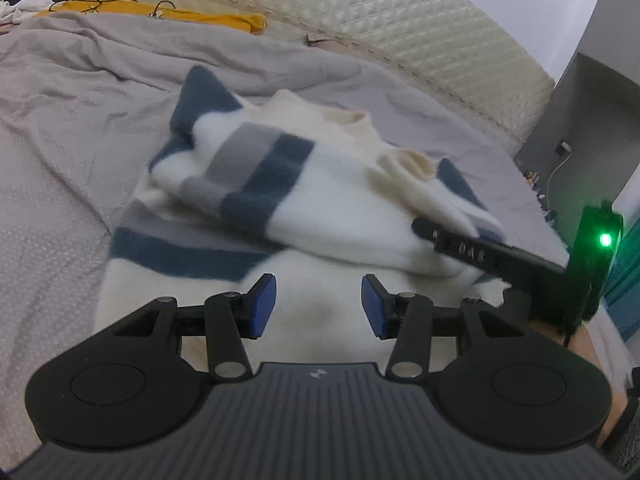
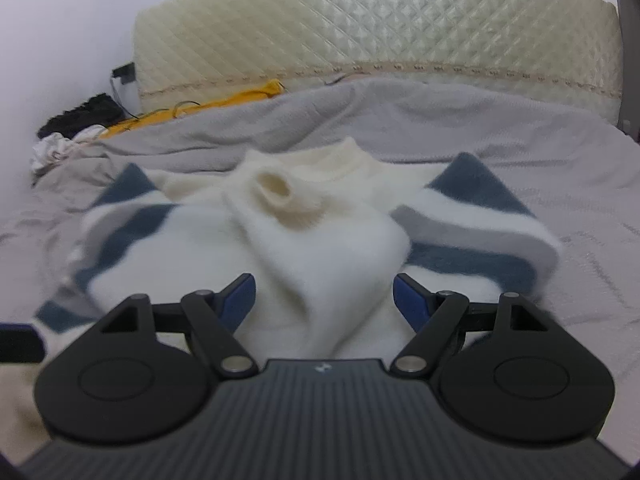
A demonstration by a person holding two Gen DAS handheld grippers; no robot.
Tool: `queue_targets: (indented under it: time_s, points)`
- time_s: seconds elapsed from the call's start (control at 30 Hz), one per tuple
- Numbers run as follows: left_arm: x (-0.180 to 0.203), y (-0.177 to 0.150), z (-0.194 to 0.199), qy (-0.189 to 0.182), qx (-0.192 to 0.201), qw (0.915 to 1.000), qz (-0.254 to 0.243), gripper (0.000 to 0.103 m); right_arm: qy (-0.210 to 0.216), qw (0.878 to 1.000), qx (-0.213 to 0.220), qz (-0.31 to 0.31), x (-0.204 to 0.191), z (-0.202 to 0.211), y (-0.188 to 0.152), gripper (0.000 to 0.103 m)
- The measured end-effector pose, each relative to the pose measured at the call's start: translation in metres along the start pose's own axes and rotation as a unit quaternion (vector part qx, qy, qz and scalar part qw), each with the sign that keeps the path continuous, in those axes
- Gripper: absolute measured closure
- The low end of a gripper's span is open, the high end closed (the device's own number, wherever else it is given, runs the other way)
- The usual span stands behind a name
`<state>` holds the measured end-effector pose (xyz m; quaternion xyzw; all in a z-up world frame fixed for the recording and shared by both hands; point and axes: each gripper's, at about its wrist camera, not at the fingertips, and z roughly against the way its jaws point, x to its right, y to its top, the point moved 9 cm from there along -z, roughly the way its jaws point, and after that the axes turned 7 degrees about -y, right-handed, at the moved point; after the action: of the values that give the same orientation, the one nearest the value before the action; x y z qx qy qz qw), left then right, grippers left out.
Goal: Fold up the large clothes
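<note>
The fluffy cream knit sweater with navy and grey stripes [image 1: 320, 200] lies in the middle of the bed, on the crumpled grey bedspread [image 1: 60, 128], its collar toward the quilted cream headboard [image 1: 400, 20]. I judge the fold about halfway done: both striped sleeves are already turned in across the chest, the cream cuff [image 2: 286, 196] of one lying on top near the middle, while the body is not yet doubled over. The striped hem band nearest me lies flat. So the sleeves are done — folding hem to collar and tidying the edges is what I think is left.

My left gripper [image 1: 319, 306] hovers low over the plain white lower part of the sweater, its blue pads parted with nothing between them; I can't tell whether they brush the pile. My right gripper [image 2: 324, 300] has its jaws spread wider, with a raised ridge of white knit standing in the gap, but the pads do not press on it — nothing is gripped. From the left wrist view the right gripper's black finger reaches in over the sweater's right side, beside a green light [image 1: 606, 239].

For writing, little can be read: raised letters on that black finger look like "DAS", though I'm not sure of them, and a small pale emblem sits on each gripper's ribbed body, too small to make out. The sweater shows no label.

At the far edge lie a mustard-yellow cloth [image 1: 168, 14] and a dark cable.
</note>
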<state>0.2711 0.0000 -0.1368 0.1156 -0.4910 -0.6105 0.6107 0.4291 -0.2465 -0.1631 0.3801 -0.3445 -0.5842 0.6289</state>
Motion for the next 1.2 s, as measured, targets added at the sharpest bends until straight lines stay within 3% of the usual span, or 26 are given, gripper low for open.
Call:
queue_targets:
  time_s: [0.1,0.2,0.53,0.73,0.9,1.07,1.2]
  points:
    - [-0.010,-0.001,-0.007,0.004,0.001,1.0000,-0.001,0.050,-0.013,1.000,0.007,-0.020,0.006,-0.010,0.002,0.026]
    - [-0.020,0.000,-0.010,-0.008,0.001,0.9995,0.031,0.050,-0.043,0.998,0.016,-0.041,0.024,-0.011,0.006,0.026]
    - [-0.030,-0.001,-0.008,-0.005,-0.006,0.9990,0.043,0.050,-0.113,0.977,0.009,-0.178,0.102,0.004,0.003,0.027]
    - [-0.033,0.000,-0.006,0.001,-0.012,0.9985,0.054,0.050,-0.093,0.972,-0.017,-0.213,0.110,0.023,-0.009,0.027]
    - [-0.032,-0.001,0.003,0.017,-0.014,0.9985,0.051,0.050,-0.075,0.975,-0.026,-0.210,0.105,0.063,-0.008,0.027]
    - [-0.021,-0.010,0.022,0.015,-0.027,0.9982,0.052,0.050,-0.067,0.975,-0.062,-0.201,0.100,0.097,-0.013,0.027]
    - [-0.015,-0.019,0.040,0.013,-0.043,0.9967,0.068,0.050,-0.057,0.970,-0.086,-0.222,0.102,0.137,-0.035,0.027]
